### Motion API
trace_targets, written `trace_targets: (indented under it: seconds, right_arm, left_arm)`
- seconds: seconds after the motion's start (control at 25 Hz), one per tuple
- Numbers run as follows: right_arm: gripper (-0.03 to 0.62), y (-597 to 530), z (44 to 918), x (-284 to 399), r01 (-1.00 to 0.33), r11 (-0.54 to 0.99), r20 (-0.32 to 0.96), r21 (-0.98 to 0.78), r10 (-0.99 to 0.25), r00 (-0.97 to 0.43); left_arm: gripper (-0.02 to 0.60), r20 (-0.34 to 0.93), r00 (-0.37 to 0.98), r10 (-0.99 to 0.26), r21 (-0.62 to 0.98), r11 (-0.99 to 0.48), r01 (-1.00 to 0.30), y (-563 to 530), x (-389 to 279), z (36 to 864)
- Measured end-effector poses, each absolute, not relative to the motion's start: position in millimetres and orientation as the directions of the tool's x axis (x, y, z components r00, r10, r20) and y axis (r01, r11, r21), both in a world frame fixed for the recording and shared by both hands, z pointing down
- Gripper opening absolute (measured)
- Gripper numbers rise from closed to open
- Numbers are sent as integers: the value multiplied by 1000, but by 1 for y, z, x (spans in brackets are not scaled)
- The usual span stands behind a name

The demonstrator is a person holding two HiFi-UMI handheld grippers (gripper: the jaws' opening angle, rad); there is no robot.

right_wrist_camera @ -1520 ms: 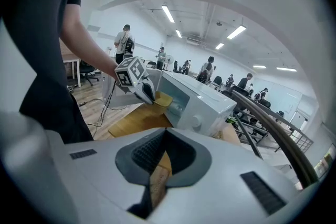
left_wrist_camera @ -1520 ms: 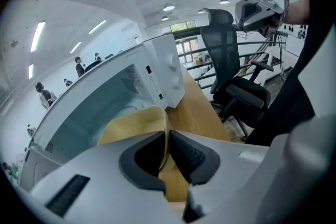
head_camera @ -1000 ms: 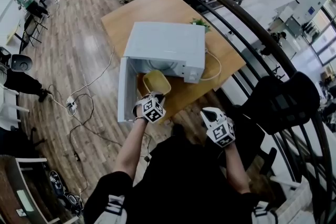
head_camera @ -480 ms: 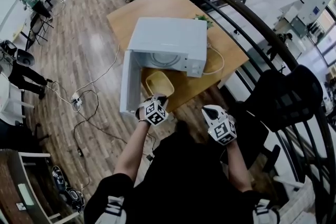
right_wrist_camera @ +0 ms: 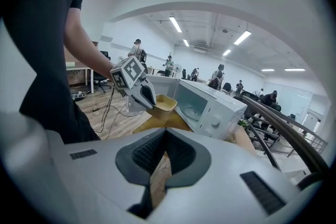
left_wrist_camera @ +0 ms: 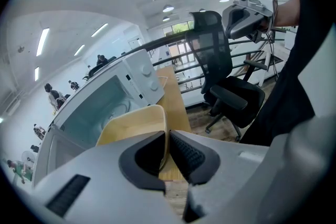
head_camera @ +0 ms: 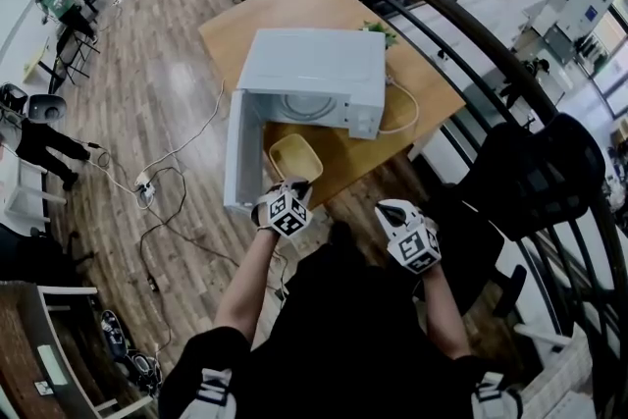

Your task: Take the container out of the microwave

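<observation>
A pale yellow container hangs just in front of the white microwave, over the wooden table. My left gripper is shut on its near rim. In the left gripper view the jaws pinch the container wall at my left gripper, with the microwave cavity behind. The microwave door stands open to the left. My right gripper is shut on nothing, off the table near the person's body. In the right gripper view my right gripper faces the container.
A black office chair stands at the right by a curved dark railing. The microwave's white cord loops over the table's right side. Cables and a power strip lie on the wooden floor at the left.
The container has come out from under the microwave's front and now sits clear of the cavity, still in my left gripper. The right gripper has barely moved.
</observation>
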State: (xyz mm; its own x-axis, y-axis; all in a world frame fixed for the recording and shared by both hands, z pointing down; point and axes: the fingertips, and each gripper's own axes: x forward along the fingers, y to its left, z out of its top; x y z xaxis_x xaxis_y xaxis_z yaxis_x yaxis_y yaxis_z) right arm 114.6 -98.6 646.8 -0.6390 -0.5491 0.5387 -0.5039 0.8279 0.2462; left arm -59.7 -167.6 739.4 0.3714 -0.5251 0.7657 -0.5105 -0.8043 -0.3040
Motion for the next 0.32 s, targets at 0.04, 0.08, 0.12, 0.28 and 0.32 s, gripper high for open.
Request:
trace_targets:
  seconds: [0.04, 0.08, 0.12, 0.28, 0.32]
  right_arm:
    - [-3, -99, 646, 115, -507, 827, 536, 242, -550, -641]
    - [-3, -99, 645, 115, -511, 827, 533, 237, -550, -643]
    - [-3, -100, 645, 116, -514, 826, 531, 232, -550, -645]
    - [-3, -106, 645, 119, -521, 821, 524, 234, -558, -644]
    - [-3, -108, 645, 120, -521, 820, 521, 237, -560, -644]
  left_arm:
    - [28, 766, 371, -525, -300, -803, -515, -167, -60, 740]
    - [28, 766, 371, -524, -296, -801, -520, -168, -60, 741]
    - [28, 765, 372, -525, -293, -799, -525, -168, -59, 741]
    - [28, 760, 376, -530, -293, -796, -530, -172, -53, 740]
    - [28, 759, 377, -531, -294, -796, -530, -173, -52, 739]
